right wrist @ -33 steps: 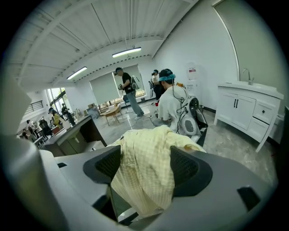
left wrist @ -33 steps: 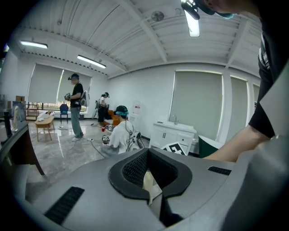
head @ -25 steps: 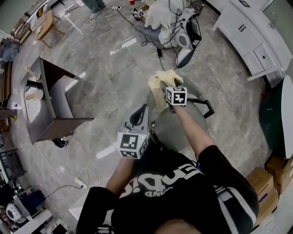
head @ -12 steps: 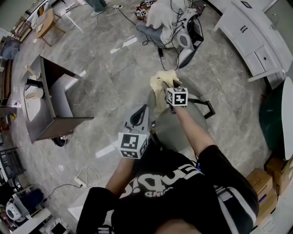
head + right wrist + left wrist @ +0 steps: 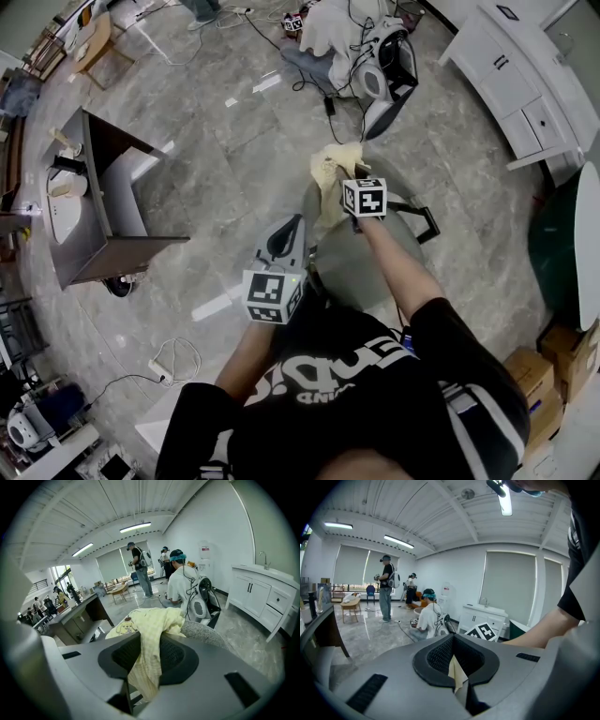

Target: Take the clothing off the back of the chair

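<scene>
Clothing, yellow; between closing right hand-held gripper jaws

Floor: grey marbled tile, glossy. Landmark = dark desk, open-backed. Past desk's far end: sm. wooden table. Opp. side of rm from desk: white cabinet w/ drawers, tap on top. Beyond desk: big windows, pale blinds down. Walls + beamed ceiling white, strip lights on. Cardboard boxes well apart from desk. Cable on floor nr desk.
</scene>
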